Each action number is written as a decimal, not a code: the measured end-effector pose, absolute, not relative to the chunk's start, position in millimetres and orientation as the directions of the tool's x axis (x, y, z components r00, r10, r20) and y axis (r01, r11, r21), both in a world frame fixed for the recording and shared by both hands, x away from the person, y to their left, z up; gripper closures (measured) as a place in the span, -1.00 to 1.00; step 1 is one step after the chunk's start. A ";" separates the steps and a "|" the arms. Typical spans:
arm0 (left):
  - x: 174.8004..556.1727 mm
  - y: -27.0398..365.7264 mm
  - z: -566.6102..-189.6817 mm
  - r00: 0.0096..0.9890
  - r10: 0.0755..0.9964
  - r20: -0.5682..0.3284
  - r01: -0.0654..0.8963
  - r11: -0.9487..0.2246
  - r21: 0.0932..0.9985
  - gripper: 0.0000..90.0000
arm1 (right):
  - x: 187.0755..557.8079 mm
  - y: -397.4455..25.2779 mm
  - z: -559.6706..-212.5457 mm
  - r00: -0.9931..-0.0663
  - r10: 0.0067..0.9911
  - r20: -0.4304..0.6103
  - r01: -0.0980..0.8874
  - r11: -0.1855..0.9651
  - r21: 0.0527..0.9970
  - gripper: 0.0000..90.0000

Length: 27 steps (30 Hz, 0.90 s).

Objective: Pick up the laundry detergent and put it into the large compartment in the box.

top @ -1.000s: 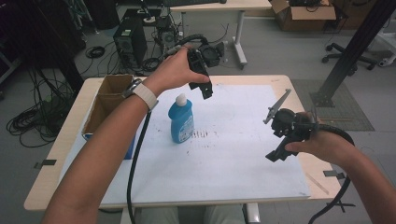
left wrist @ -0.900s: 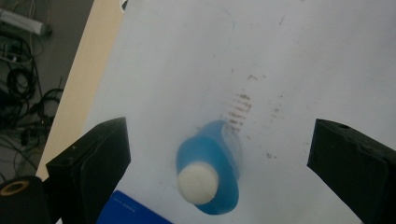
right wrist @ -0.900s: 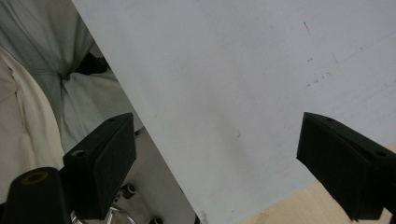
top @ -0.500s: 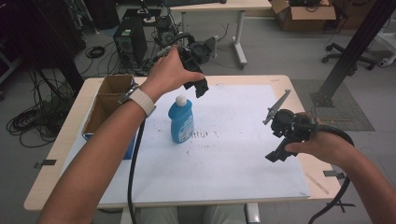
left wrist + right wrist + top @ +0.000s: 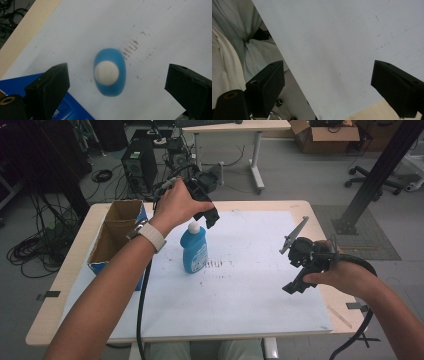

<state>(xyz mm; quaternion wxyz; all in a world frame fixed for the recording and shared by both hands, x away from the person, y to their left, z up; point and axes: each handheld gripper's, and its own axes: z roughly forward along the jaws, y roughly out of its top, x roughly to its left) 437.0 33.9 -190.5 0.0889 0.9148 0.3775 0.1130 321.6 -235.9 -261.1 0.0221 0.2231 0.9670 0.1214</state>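
Claw (image 5: 117, 82) wide above bottle (image 5: 109, 72)

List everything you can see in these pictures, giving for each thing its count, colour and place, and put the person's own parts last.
Bottle: one, blue with white cap, upright on the sheet, left of centre.
Cardboard box: one, brown with blue side, open, at the table's left edge.
Paper sheet: one, white, smudged, covering the tabletop.
Table: one, light wood.
Left gripper: one, black, open, above the bottle's cap.
Right gripper: one, black, open, over the sheet's right side.
Watch: one, white band, on the left wrist.
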 end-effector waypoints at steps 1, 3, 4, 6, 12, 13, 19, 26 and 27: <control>437.1 34.2 -191.5 0.686 0.714 0.141 0.674 -0.696 0.248 -0.87 | 321.8 -235.2 -261.5 -0.900 0.436 0.013 0.426 0.871 0.245 -0.74; 437.8 35.9 -193.7 0.679 0.722 0.132 0.682 -0.688 0.248 -0.87 | 322.0 -234.2 -261.9 -0.901 0.433 0.014 0.423 0.873 0.244 -0.74; 438.1 36.8 -195.4 0.676 0.725 0.135 0.685 -0.685 0.247 -0.87 | 322.2 -233.7 -262.0 -0.902 0.432 0.014 0.422 0.873 0.244 -0.74; 438.5 38.4 -198.1 0.669 0.731 0.134 0.692 -0.679 0.245 -0.87 | 322.6 -233.1 -262.0 -0.903 0.430 0.014 0.420 0.874 0.245 -0.74; 440.7 43.6 -207.8 0.652 0.748 0.127 0.711 -0.661 0.241 -0.88 | 323.5 -231.5 -262.3 -0.905 0.426 0.014 0.416 0.876 0.246 -0.74; 440.7 43.6 -207.8 0.652 0.748 0.127 0.711 -0.661 0.241 -0.87 | 323.5 -231.5 -262.3 -0.905 0.426 0.014 0.416 0.876 0.246 -0.74; 443.4 46.3 -218.7 0.649 0.750 0.127 0.716 -0.658 0.234 -0.87 | 323.8 -230.6 -263.4 -0.907 0.422 0.015 0.412 0.877 0.245 -0.74; 447.5 48.2 -234.4 0.660 0.742 0.116 0.711 -0.667 0.222 -0.86 | 323.8 -230.7 -264.4 -0.905 0.425 0.017 0.416 0.877 0.243 -0.74; 447.5 48.2 -234.4 0.660 0.742 0.116 0.711 -0.667 0.222 -0.86 | 323.8 -230.7 -264.4 -0.905 0.425 0.017 0.416 0.877 0.243 -0.74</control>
